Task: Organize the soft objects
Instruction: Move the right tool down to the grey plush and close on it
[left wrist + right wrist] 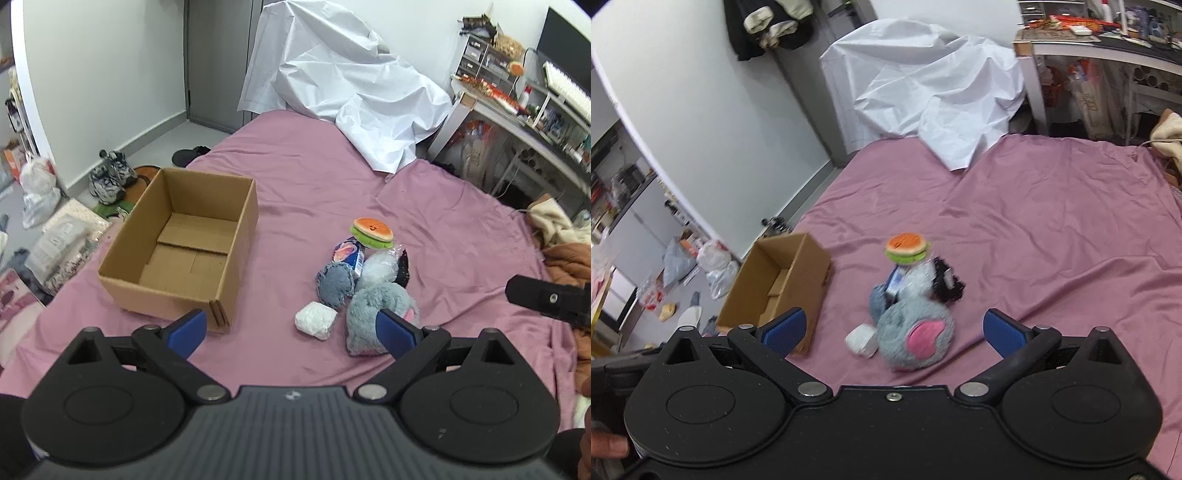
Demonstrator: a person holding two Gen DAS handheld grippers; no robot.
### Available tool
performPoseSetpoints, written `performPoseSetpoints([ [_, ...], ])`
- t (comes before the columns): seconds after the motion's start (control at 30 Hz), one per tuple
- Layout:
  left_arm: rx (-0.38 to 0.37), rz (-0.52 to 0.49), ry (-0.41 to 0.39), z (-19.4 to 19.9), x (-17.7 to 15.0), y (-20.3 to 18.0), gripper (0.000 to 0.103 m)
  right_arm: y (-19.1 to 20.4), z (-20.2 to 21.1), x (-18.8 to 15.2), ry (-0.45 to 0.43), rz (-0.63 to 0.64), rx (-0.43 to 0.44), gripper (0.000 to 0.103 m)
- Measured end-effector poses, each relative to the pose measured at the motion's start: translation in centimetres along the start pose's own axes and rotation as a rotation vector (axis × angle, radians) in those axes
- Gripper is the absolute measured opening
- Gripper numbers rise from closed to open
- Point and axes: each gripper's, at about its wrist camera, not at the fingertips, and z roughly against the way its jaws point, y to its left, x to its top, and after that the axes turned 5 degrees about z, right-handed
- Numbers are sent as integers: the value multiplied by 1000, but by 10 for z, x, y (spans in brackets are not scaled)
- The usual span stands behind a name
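Left wrist view: we see the left gripper (291,330) with its blue-padded fingers spread wide and holding nothing, poised above the mauve bedsheet (317,192). The open brown cardboard box (184,243), with nothing inside it, sits to the left; the cluster of soft objects lies to the right, well apart from the box. In that cluster we distinguish a fluffy grey plush toy (373,314) nearest us, a small white wrapped bundle (316,319) just beside it, a round denim-blue pad (334,284), and an orange-and-green burger-shaped plush (373,230) at the far end. The right gripper's black finger (546,297) enters from the right edge. Right wrist view: we see the right gripper (894,328) equally wide and empty, centred over the grey plush toy (916,336), whose pink patch faces us; this picture is slightly blurred. We judge the step in hand to be a first pick, and it would go best by straddling the grey plush across its bulk and closing deep, so the pile does not drag along. Open sheet surrounds the cluster on the right and far sides; the box's near wall is the edge to clear on transfer.
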Motion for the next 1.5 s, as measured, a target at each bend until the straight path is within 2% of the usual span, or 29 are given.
performPoseSetpoints([
  [0.27,49,-40,16,-30,1,-23,97,-36,-23,-10,5,-107,-9,103],
  [0.53,31,15,35,-57,-1,-31,97,-63,-42,-19,26,-191,-16,103],
  [0.7,30,6,90,-78,-3,-41,97,-78,-59,-22,56,-254,4,103],
  [0.8,4,42,120,-91,-6,-42,97,-83,-70,-24,83,-273,16,103],
  [0.9,-40,82,155,-105,-7,-39,97,-85,-78,-24,87,-279,26,98],
  [1.1,-37,143,158,-126,-8,-36,94,-87,-94,-24,112,-302,61,92],
  [1.23,-62,204,176,-141,-8,-32,87,-89,-102,-25,121,-329,95,90],
  [1.3,-71,233,190,-149,-10,-31,79,-90,-107,-25,131,-339,103,90],
  [1.37,-82,256,215,-157,-11,-31,66,-91,-111,-26,142,-347,115,85],
  [1.5,-101,300,236,-168,-15,-31,56,-91,-118,-27,152,-348,139,80],
])
